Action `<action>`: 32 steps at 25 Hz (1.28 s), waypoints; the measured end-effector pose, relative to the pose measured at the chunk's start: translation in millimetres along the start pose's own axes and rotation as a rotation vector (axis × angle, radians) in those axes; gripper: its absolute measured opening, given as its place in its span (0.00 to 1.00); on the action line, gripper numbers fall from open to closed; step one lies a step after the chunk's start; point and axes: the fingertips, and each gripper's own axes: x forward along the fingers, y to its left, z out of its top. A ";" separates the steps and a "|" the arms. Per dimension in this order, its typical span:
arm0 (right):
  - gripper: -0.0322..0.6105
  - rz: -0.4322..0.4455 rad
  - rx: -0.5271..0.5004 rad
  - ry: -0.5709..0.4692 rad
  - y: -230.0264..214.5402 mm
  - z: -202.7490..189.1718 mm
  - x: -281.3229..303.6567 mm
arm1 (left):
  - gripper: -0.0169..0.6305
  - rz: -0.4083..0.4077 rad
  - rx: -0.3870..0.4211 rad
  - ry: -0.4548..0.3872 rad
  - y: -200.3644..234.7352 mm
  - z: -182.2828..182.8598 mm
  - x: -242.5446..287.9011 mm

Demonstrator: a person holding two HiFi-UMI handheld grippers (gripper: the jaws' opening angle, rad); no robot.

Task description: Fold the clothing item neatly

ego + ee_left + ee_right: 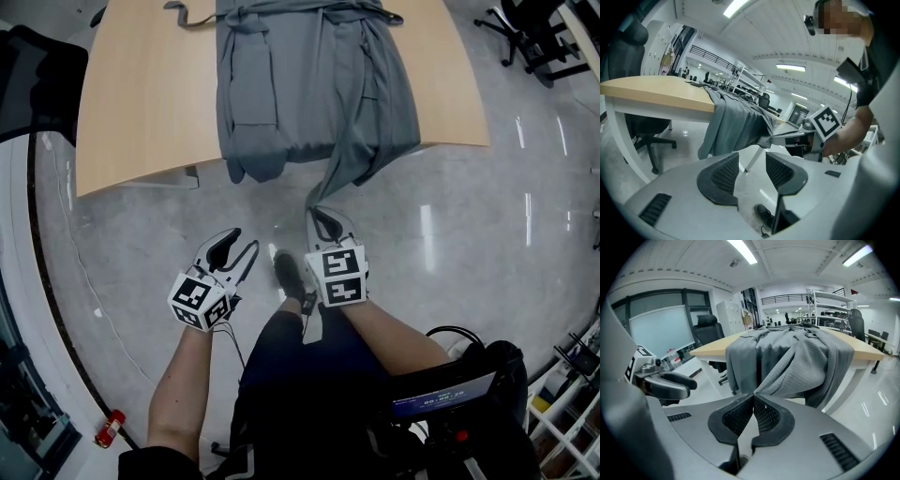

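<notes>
Grey garment [309,84] on table [141,94], long axis pointing away, hem overhanging near edge.
Right gripper [323,219] clenched on a drawn-out hem corner; left gripper [236,251] released, empty.

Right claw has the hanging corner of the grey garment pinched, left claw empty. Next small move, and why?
Probably lift the right claw up over the edge of the table and lay the pinched corner on top. That part of the grey garment hangs off the edge, where it can't be folded flat. The left claw is open, empty and clear of the cloth.
</notes>
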 end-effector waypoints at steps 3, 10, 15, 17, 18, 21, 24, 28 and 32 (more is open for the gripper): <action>0.07 0.014 0.014 -0.017 -0.5 4.9 -35.5 | 0.29 -0.017 0.000 0.002 -7.8 -1.3 -0.6; 0.07 0.016 -0.025 0.002 -9.4 15.1 -93.1 | 0.29 -0.044 0.019 0.005 -22.2 6.1 -0.9; 0.07 0.029 -0.038 0.073 -7.7 -2.9 -69.0 | 0.29 -0.009 0.033 -0.002 -14.9 17.3 -3.4; 0.07 0.053 -0.034 0.088 -6.4 -9.5 -45.0 | 0.29 0.016 0.042 0.000 -4.7 20.9 -1.3; 0.07 0.075 -0.033 0.094 -4.7 -12.8 -31.2 | 0.29 0.030 0.045 0.001 2.0 22.0 1.0; 0.07 0.156 -0.047 0.099 1.2 -17.1 7.7 | 0.29 0.077 0.051 0.001 26.0 24.8 9.7; 0.07 0.189 -0.086 0.106 4.7 -15.6 46.3 | 0.29 0.126 0.037 0.003 56.3 28.1 15.6; 0.07 0.210 -0.180 0.192 8.1 -30.5 80.1 | 0.29 0.150 0.039 0.006 71.6 31.2 16.7; 0.07 0.179 -0.184 0.254 -6.6 -46.8 84.7 | 0.29 0.140 0.050 -0.004 73.0 33.6 17.8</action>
